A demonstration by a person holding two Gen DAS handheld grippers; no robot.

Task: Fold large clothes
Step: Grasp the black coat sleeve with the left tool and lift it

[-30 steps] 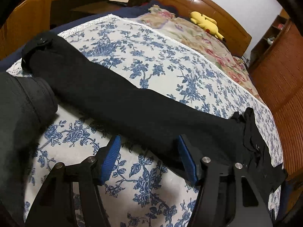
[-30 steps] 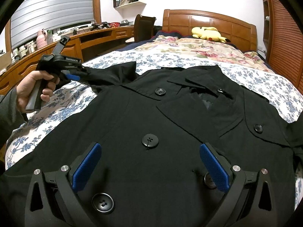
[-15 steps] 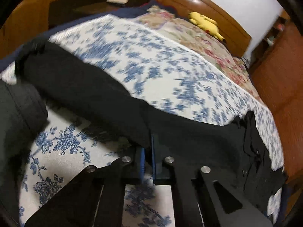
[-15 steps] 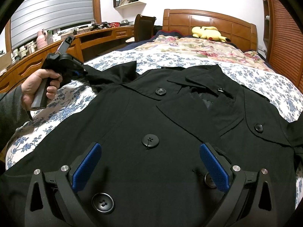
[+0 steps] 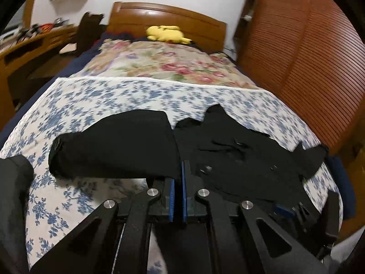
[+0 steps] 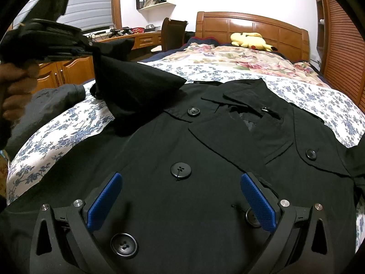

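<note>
A black double-breasted coat (image 6: 205,159) lies face up on the blue-flowered bedspread (image 6: 68,123). My left gripper (image 5: 180,173) is shut on the coat's left sleeve (image 5: 118,146) and holds it lifted above the bed; in the right wrist view the left gripper (image 6: 90,45) is at the upper left with the sleeve (image 6: 132,84) hanging from it. My right gripper (image 6: 180,196) is open over the coat's front, its blue pads either side of a middle button (image 6: 181,170), holding nothing. The coat body (image 5: 239,157) shows right of the sleeve.
A floral quilt (image 6: 239,57) and a yellow plush toy (image 6: 249,40) lie near the wooden headboard (image 6: 251,25). A wooden desk (image 6: 127,38) and chair (image 6: 173,32) stand to the left. A slatted wooden wardrobe (image 5: 308,57) runs along the right.
My left gripper closed on the sleeve, then lifted it and swung it toward the coat body. My right gripper stayed open over the coat front.
</note>
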